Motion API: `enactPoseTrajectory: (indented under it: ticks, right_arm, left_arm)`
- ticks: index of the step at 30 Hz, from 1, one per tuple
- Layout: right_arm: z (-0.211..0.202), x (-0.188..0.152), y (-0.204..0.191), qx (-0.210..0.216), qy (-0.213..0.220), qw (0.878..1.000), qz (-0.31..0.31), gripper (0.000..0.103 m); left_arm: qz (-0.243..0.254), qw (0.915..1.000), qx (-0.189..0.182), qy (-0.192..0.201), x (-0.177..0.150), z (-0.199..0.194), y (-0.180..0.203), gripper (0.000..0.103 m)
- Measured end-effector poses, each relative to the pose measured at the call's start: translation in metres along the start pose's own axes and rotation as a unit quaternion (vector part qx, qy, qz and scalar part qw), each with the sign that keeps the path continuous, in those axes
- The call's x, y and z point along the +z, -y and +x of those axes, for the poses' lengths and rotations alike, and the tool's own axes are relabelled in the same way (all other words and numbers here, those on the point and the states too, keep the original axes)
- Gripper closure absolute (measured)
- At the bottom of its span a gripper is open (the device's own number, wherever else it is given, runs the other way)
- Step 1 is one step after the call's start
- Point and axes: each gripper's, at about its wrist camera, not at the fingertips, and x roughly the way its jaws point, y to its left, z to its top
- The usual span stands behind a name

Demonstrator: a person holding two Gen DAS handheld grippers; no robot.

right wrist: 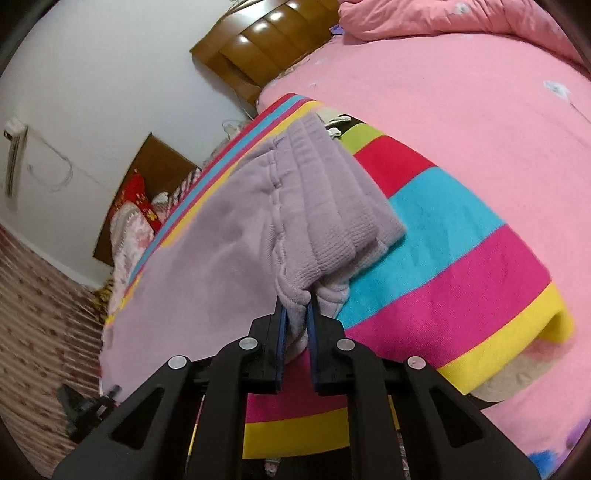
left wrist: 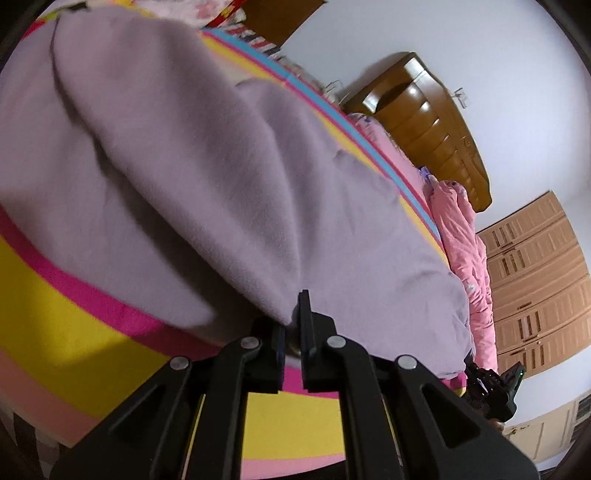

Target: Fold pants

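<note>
Okay, I've got the pants [left wrist: 207, 177] in both grippers at once, spread over the striped blanket [left wrist: 48, 314] on the bed. My left gripper [left wrist: 291, 321] is pinched tight on a thin fold of the lilac cloth, which lifts off the blanket and drapes away to the far left. My right gripper [right wrist: 295, 317] is clamped on a bunched corner by the ribbed waistband [right wrist: 332, 192], fabric squeezed between the blue pads [right wrist: 281, 332]. From the right wrist view the waistband lies doubled over, stretching to the far side, with the rest of the pants flat to its left. A pink quilt [right wrist: 443, 18] is heaped at the far end near the wooden headboard [right wrist: 266, 40]. In the left view my other gripper shows at the near right, past the cloth's edge.
</note>
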Motion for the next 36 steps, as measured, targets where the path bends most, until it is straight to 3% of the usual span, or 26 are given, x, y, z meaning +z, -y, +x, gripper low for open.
enactPoseTrajectory:
  ticks: [5, 8, 10, 11, 12, 13, 14, 15, 17, 19, 21, 23, 24, 27, 29, 31, 36]
  right_arm:
    - [-0.004, 0.001, -0.002, 0.003, -0.004, 1.000, -0.002, 0.092]
    - [0.004, -0.001, 0.004, 0.009, -0.006, 1.000, 0.004, 0.092]
    - [0.002, -0.001, 0.004, 0.017, -0.007, 1.000, 0.009, 0.084]
    - [0.001, -0.002, 0.002, 0.023, -0.009, 1.000, 0.010, 0.080]
    - [-0.001, -0.002, 0.000, 0.033, -0.011, 0.999, 0.011, 0.067]
    - [-0.003, -0.003, -0.002, 0.044, -0.011, 0.999, 0.011, 0.052]
    - [-0.004, -0.004, -0.005, 0.045, -0.011, 0.999, 0.010, 0.048]
    - [-0.002, -0.007, -0.009, 0.048, -0.020, 0.999, 0.003, 0.048]
    - [0.002, -0.014, -0.020, 0.053, -0.032, 0.998, -0.014, 0.050]
    - [0.006, -0.018, -0.026, 0.045, -0.031, 0.998, -0.027, 0.061]
    - [0.008, -0.017, -0.026, 0.034, -0.025, 0.999, -0.026, 0.071]
    - [0.008, -0.014, -0.022, 0.034, -0.024, 0.999, -0.014, 0.079]
    - [0.007, -0.013, -0.021, 0.036, -0.025, 0.999, -0.013, 0.081]
    - [0.005, -0.015, -0.021, 0.035, -0.025, 0.999, -0.015, 0.081]
    - [0.004, -0.016, -0.019, 0.044, -0.030, 0.999, -0.001, 0.080]
    - [0.000, -0.022, -0.019, 0.051, -0.038, 0.998, 0.003, 0.080]
    - [0.004, -0.026, -0.019, 0.054, -0.038, 0.998, -0.002, 0.081]
  left_arm:
    - [0.013, 0.9998, -0.006, 0.016, 0.001, -0.011, 0.009, 0.097]
    - [0.000, 1.0000, 0.002, 0.002, -0.002, 0.003, 0.000, 0.095]
    - [-0.013, 0.9999, -0.009, 0.005, -0.003, 0.006, -0.008, 0.093]
    - [-0.014, 0.9998, -0.013, 0.004, -0.003, 0.005, -0.008, 0.088]
    - [-0.013, 0.9997, -0.022, 0.004, -0.002, 0.005, -0.006, 0.083]
    - [-0.012, 0.9994, -0.033, 0.005, -0.002, 0.003, -0.004, 0.064]
    - [-0.011, 0.9987, -0.048, 0.011, -0.003, 0.001, -0.001, 0.047]
    - [-0.009, 0.9985, -0.053, 0.015, -0.004, 0.000, 0.000, 0.043]
    - [0.007, 0.9988, -0.046, 0.016, -0.006, 0.003, 0.011, 0.044]
    - [0.012, 0.9989, -0.043, 0.012, -0.007, 0.007, 0.013, 0.046]
    - [0.006, 0.9992, -0.036, 0.018, -0.008, 0.009, 0.012, 0.055]
    - [-0.003, 0.9993, -0.034, 0.017, -0.008, 0.008, 0.008, 0.080]
    - [-0.008, 0.9993, -0.034, 0.016, -0.008, 0.008, 0.006, 0.084]
    - [-0.011, 0.9987, -0.046, 0.016, -0.011, 0.005, 0.006, 0.084]
    - [-0.017, 0.9976, -0.066, 0.016, -0.013, 0.004, 0.003, 0.062]
    - [-0.016, 0.9970, -0.074, 0.015, -0.015, 0.006, 0.004, 0.059]
    - [0.018, 0.9988, -0.045, 0.002, -0.019, 0.015, 0.013, 0.085]
